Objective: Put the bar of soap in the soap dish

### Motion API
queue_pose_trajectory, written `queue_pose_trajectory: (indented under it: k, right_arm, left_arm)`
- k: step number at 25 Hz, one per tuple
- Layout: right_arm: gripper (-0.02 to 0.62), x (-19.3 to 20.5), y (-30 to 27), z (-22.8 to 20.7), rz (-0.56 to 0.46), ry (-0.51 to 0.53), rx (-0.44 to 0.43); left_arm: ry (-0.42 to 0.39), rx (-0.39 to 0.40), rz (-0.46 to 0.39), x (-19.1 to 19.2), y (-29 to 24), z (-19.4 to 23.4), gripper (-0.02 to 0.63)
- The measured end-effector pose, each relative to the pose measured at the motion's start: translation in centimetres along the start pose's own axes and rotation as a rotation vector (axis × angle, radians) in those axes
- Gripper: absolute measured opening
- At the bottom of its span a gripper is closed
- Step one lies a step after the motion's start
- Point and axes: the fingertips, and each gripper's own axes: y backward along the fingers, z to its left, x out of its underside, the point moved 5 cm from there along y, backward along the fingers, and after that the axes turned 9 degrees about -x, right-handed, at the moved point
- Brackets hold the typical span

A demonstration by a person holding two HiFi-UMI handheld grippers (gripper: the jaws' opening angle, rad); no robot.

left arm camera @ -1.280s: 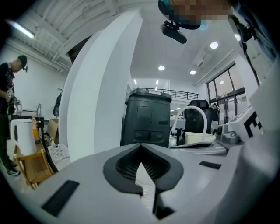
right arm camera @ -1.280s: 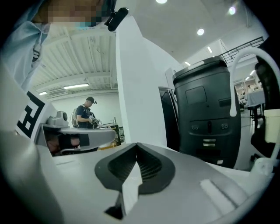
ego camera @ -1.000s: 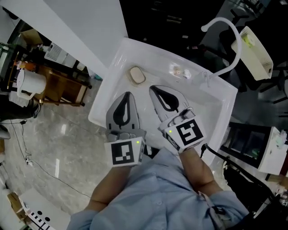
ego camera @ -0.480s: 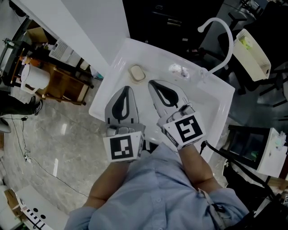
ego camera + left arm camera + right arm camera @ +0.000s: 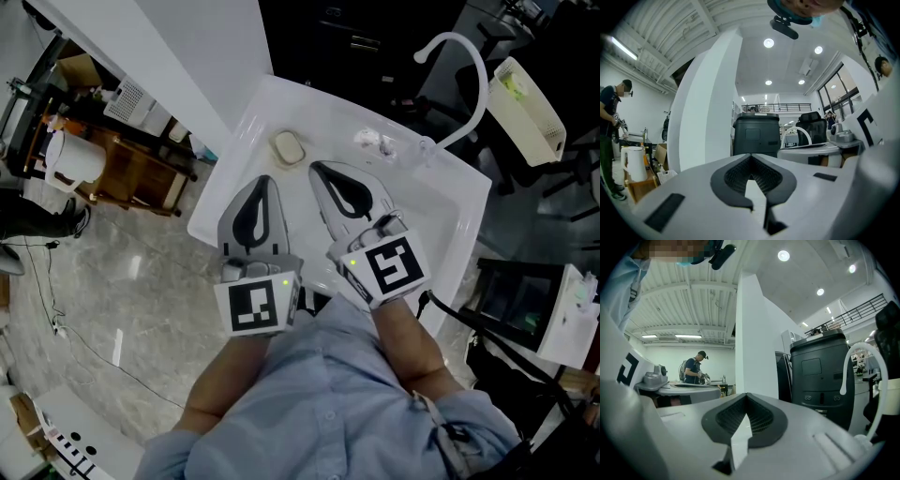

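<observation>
In the head view a beige oval bar of soap [image 5: 289,147] lies on the back left ledge of a white sink [image 5: 448,220]. A small pale see-through thing [image 5: 375,142] sits on the back ledge near the faucet; I cannot tell whether it is the soap dish. My left gripper [image 5: 263,181] and right gripper [image 5: 318,170] hover side by side over the basin, both shut and empty, short of the soap. The left gripper view [image 5: 751,156] and the right gripper view [image 5: 746,395] each show closed jaws pointing level; neither shows the soap.
A white curved faucet [image 5: 468,62] arches over the sink's back right corner. A white slab [image 5: 178,42] runs along the sink's left. A wooden stand [image 5: 131,178] with a white kettle [image 5: 71,161] stands on the floor at left. A dark bin [image 5: 755,133] lies ahead.
Both grippers have risen a little over the basin and stay shut. The soap has not moved.
</observation>
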Motion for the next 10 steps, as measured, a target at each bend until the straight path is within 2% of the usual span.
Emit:
queue_pose_trajectory:
  k: [10]
  right_arm:
    - [0.0, -0.39, 0.25, 0.62, -0.006, 0.005, -0.001]
  left_arm:
    - [-0.002, 0.003, -0.006, -0.47, 0.74, 0.11, 0.006]
